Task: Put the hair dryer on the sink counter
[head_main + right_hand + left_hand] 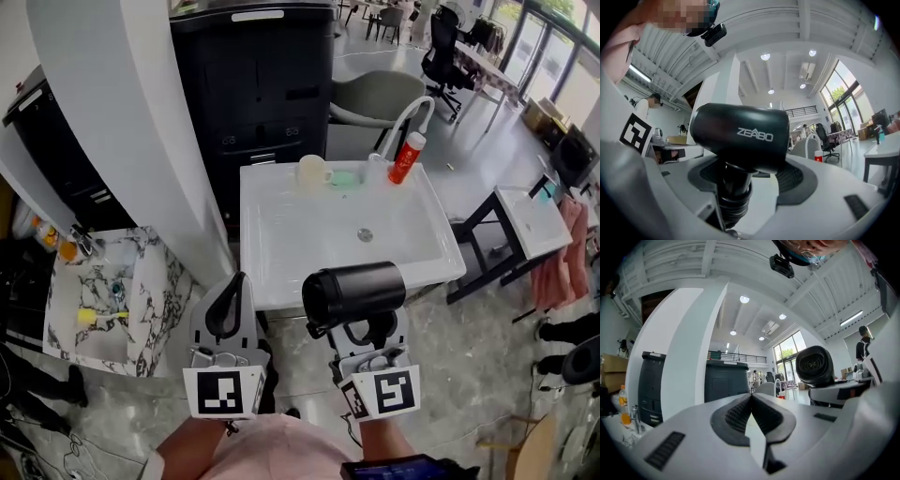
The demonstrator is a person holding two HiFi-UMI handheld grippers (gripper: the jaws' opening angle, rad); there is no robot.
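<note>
The right gripper (364,328) is pinching the black hair dryer (354,292) by its handle, holding it aloft at the near edge of the white sink counter (281,234), with the left gripper (228,305) waiting alongside, jaws pressed together and empty, and the set-down yet to come.

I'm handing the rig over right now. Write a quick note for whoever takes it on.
Left gripper: jaws together, empty.
Right gripper: jaws clamped on the handle of the hair dryer, held in the air at the front edge of the sink.
Done: dryer is in the grip.
Left: set it on the sink counter and let go. The cup and red tube stand at the back.
</note>
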